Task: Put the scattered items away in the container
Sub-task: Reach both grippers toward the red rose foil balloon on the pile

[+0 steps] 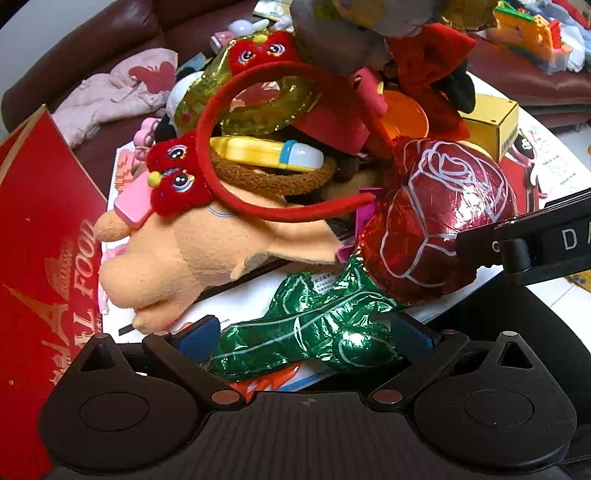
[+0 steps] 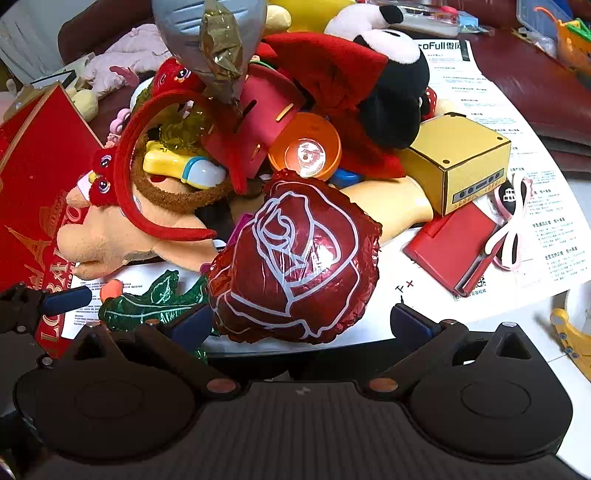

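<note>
A foil rose balloon lies at the table's near edge, with its red head (image 1: 443, 214) (image 2: 295, 258) and green stem (image 1: 314, 328) (image 2: 147, 302). My left gripper (image 1: 304, 336) stands open, the stem lying between its blue pads. My right gripper (image 2: 301, 323) is open around the red head, its right pad clear of the foil. A finger of the right gripper (image 1: 491, 240) shows beside the head. Behind is a heap: a red headband (image 1: 258, 206), a peach plush (image 1: 177, 258), a yellow toy phone (image 1: 266, 153). The red box (image 1: 44, 221) stands at the left.
A yellow carton (image 2: 458, 158), a red case (image 2: 450, 251) and pink sunglasses (image 2: 509, 229) lie on printed paper (image 2: 554, 229) at the right. A black-and-red mouse plush (image 2: 369, 85) and a grey foil balloon (image 2: 207, 40) top the heap. A dark red sofa (image 1: 122, 33) stands behind.
</note>
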`<action>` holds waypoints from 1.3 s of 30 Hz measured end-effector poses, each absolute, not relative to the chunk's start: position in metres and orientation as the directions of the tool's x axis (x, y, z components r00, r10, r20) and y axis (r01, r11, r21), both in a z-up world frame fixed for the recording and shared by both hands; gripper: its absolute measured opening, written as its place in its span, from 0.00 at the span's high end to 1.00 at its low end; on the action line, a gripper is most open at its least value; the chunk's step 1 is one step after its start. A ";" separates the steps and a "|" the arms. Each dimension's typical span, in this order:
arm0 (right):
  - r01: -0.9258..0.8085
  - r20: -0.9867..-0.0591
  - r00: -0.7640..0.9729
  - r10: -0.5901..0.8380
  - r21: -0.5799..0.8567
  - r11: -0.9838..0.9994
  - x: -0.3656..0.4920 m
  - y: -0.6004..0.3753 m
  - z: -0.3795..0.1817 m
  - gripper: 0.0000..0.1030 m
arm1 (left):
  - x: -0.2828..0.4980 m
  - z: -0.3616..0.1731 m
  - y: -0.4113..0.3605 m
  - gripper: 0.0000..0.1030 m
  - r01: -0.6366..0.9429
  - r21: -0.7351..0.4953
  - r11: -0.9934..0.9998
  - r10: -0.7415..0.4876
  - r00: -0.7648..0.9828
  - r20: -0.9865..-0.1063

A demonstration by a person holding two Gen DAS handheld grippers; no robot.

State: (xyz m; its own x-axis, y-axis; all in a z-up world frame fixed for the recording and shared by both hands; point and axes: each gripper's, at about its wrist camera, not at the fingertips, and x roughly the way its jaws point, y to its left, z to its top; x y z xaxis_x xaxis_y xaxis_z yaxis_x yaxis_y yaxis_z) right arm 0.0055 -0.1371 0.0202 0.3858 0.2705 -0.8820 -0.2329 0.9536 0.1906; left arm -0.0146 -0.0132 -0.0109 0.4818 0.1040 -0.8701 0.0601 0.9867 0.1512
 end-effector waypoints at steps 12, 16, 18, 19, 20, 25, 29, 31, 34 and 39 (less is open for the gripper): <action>-0.219 -0.885 0.376 0.273 0.201 0.955 0.006 -0.139 0.016 0.01 | -0.015 -0.015 -0.016 0.00 0.074 0.141 0.987 0.088 0.485 -0.870; -0.215 -0.887 0.372 0.273 0.204 0.955 0.007 -0.139 0.014 0.01 | -0.018 -0.015 -0.019 0.00 0.092 0.153 0.984 0.088 0.495 -0.864; -0.212 -0.888 0.371 0.273 0.205 0.956 0.007 -0.140 0.013 0.01 | -0.019 -0.015 -0.021 0.00 0.102 0.159 0.982 0.088 0.496 -0.864; -0.210 -0.888 0.370 0.272 0.206 0.956 0.007 -0.140 0.013 0.01 | -0.019 -0.016 -0.022 0.00 0.107 0.162 0.981 0.088 0.497 -0.863; -0.209 -0.889 0.369 0.272 0.206 0.956 0.007 -0.140 0.013 0.01 | -0.019 -0.016 -0.022 0.00 0.110 0.163 0.980 0.088 0.498 -0.863; -0.204 -0.890 0.366 0.271 0.208 0.957 0.006 -0.141 0.011 0.01 | -0.019 -0.019 -0.023 0.00 0.120 0.164 0.979 0.084 0.495 -0.865; -0.201 -0.892 0.361 0.272 0.210 0.957 0.006 -0.141 0.010 0.01 | -0.019 -0.020 -0.022 0.00 0.116 0.164 0.980 0.087 0.490 -0.867; -0.199 -0.893 0.361 0.270 0.210 0.957 0.006 -0.141 0.010 0.01 | -0.018 -0.020 -0.022 0.00 0.116 0.162 0.980 0.085 0.490 -0.868; -0.194 -0.893 0.361 0.269 0.210 0.958 0.006 -0.141 0.010 0.01 | -0.018 -0.020 -0.022 0.00 0.117 0.162 0.980 0.085 0.489 -0.868; -0.191 -0.894 0.359 0.268 0.211 0.959 0.007 -0.142 0.009 0.01 | -0.018 -0.022 -0.022 0.00 0.127 0.160 0.979 0.079 0.486 -0.871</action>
State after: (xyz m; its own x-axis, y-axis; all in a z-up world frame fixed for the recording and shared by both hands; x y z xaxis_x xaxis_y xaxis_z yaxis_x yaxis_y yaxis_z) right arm 0.0065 -0.1416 0.0089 0.3585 0.2680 -0.8942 -0.1906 0.9587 0.2110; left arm -0.0182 -0.0222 -0.0218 0.4856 0.0789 -0.8706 0.1272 0.9789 0.1597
